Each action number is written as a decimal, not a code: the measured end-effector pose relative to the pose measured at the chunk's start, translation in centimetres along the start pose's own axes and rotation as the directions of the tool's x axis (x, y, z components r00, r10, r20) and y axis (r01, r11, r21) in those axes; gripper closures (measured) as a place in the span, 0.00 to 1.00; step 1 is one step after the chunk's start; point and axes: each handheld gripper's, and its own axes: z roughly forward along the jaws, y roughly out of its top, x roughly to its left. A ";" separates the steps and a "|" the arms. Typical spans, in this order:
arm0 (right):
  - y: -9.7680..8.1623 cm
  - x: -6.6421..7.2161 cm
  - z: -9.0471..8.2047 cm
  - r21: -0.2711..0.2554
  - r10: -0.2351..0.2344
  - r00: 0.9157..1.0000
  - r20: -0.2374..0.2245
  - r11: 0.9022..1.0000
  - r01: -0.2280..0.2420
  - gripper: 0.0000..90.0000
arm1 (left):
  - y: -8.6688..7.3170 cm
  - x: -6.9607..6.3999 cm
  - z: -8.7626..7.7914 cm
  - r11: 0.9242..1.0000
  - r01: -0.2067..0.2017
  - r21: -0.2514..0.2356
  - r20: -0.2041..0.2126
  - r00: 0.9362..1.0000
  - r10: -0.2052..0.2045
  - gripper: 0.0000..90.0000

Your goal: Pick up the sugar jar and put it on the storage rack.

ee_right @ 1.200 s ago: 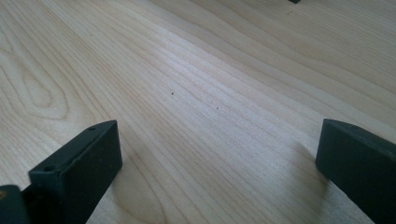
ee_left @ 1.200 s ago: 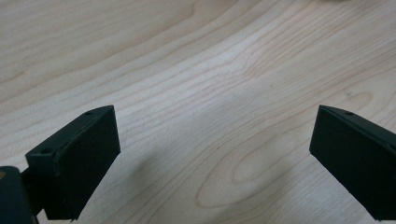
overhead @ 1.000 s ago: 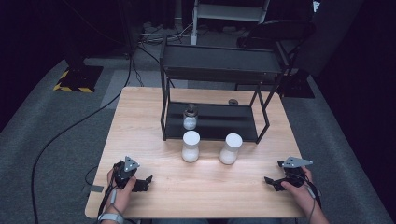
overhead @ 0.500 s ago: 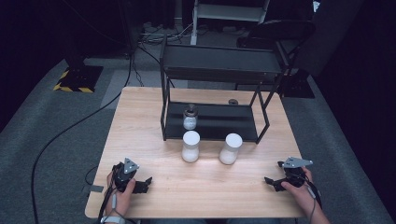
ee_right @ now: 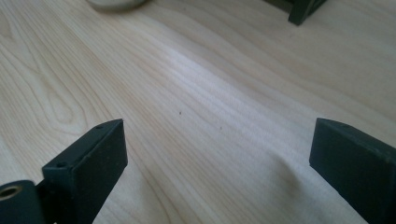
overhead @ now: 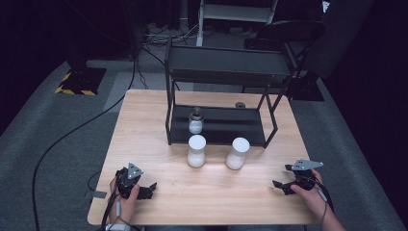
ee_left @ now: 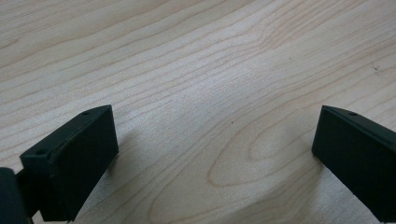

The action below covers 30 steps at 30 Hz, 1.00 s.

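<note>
Near edge of the counter (overhead: 159,211): I hold the left tool (overhead: 149,188) by the near left corner, its body low over the wood. In the left gripper view its jaws stand wide apart, released, with bare grain between them. By the near right corner I hold the right tool (overhead: 280,186), the grey three-cornered plate on top; it points toward the counter's middle. In the right gripper view its jaws are also released and grasp nothing, and they have just been closing a little, with only bare wood between them.

Middle of the counter: two white jars stand upright, well apart from both tools. The left white jar (overhead: 196,150) and the right white jar (overhead: 237,153) stand near each other without touching, both just in front of the black rack (overhead: 226,67). The base of one white jar shows at the top edge of the right gripper view.

Far half of the counter: the black rack stands here. On its lower shelf, toward the left, stands a small clear jar (overhead: 195,121) with a dark lid. Behind the rack, near the far edge, lies a small dark round thing (overhead: 239,105), too small to identify
</note>
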 end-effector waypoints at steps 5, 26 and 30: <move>1.5 0.0 -0.6 -0.017 -0.033 0.999 -0.002 0.999 0.033 0.05 | 0.0 0.0 0.0 1.000 0.000 0.000 0.000 1.000 0.000 0.00; 6.3 0.1 -3.0 -0.059 -0.101 0.995 -0.023 0.993 0.100 0.06 | 0.0 0.0 0.0 1.000 0.000 0.000 0.000 1.000 0.000 0.00; 7.2 0.2 -3.3 -0.066 -0.118 0.993 -0.028 0.991 0.116 0.06 | 0.0 0.0 0.0 1.000 0.000 0.000 0.000 1.000 0.000 0.00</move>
